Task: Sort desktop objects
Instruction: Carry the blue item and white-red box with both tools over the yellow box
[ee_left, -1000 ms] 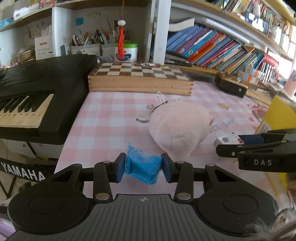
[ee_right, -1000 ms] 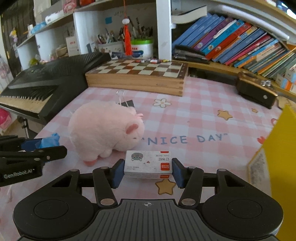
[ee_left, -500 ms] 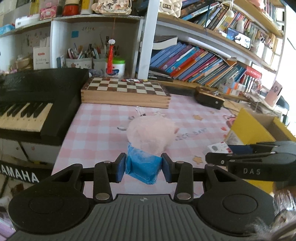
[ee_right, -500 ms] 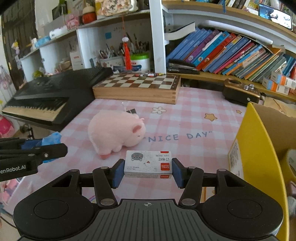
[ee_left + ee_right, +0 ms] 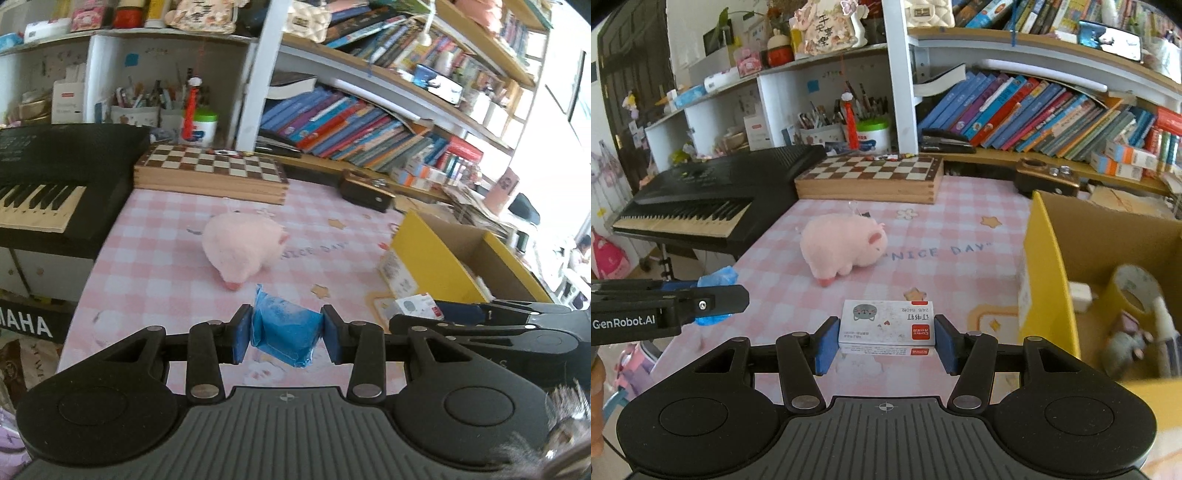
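My left gripper (image 5: 288, 334) is shut on a crumpled blue packet (image 5: 286, 332) and holds it above the pink checked tablecloth (image 5: 155, 280). My right gripper (image 5: 886, 341) is shut on a small white staple box (image 5: 886, 326) with a cat picture and red labels; the box also shows in the left wrist view (image 5: 417, 306). A pink plush pig (image 5: 844, 245) lies on the cloth ahead of both grippers. A yellow cardboard box (image 5: 1049, 280) stands at the right, open at the top, with a tape roll (image 5: 1134, 291) and small items inside.
A black keyboard (image 5: 701, 203) runs along the left edge. A wooden chessboard box (image 5: 871, 179) lies at the back. A dark brown case (image 5: 1047, 181) sits at the back right. Shelves of books and pen pots stand behind.
Both grippers have risen and pulled back from the table, each keeping its object. The pig now looks smaller and farther, and the yellow box's inside has come into view.
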{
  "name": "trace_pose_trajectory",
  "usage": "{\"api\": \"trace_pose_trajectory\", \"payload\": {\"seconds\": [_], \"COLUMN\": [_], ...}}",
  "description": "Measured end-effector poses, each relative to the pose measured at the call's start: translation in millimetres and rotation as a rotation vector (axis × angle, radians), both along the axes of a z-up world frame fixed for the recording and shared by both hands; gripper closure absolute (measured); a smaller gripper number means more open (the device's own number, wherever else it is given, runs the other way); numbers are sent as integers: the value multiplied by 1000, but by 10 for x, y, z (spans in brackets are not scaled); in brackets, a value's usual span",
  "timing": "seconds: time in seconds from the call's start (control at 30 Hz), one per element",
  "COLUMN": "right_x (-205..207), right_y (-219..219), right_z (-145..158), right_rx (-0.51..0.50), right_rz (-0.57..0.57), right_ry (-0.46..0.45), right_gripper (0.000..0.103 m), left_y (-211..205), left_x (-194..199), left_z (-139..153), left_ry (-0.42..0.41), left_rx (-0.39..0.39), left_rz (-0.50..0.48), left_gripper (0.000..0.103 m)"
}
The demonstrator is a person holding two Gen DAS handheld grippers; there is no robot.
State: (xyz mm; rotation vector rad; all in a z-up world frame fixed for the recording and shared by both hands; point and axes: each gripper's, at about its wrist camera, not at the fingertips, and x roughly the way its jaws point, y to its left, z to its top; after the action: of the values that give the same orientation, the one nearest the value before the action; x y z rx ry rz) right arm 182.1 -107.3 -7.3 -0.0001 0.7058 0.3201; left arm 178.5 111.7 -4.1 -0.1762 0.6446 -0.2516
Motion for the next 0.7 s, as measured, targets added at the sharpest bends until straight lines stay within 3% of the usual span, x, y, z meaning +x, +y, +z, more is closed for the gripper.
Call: {"api": "trace_pose_trajectory", "payload": {"seconds": [0.7], "right_x": [-1119], "right_y": [-377], "right_z": [-30], "right_rx": [18], "right_rz": [-141], "right_ry": [60], "right_gripper": [49], "left_y": [-425], "left_x": [-963], "left_z": [0], "left_ry": [17], "left_rx": [9], "left_rz": [-164], "left_gripper": [66]}}
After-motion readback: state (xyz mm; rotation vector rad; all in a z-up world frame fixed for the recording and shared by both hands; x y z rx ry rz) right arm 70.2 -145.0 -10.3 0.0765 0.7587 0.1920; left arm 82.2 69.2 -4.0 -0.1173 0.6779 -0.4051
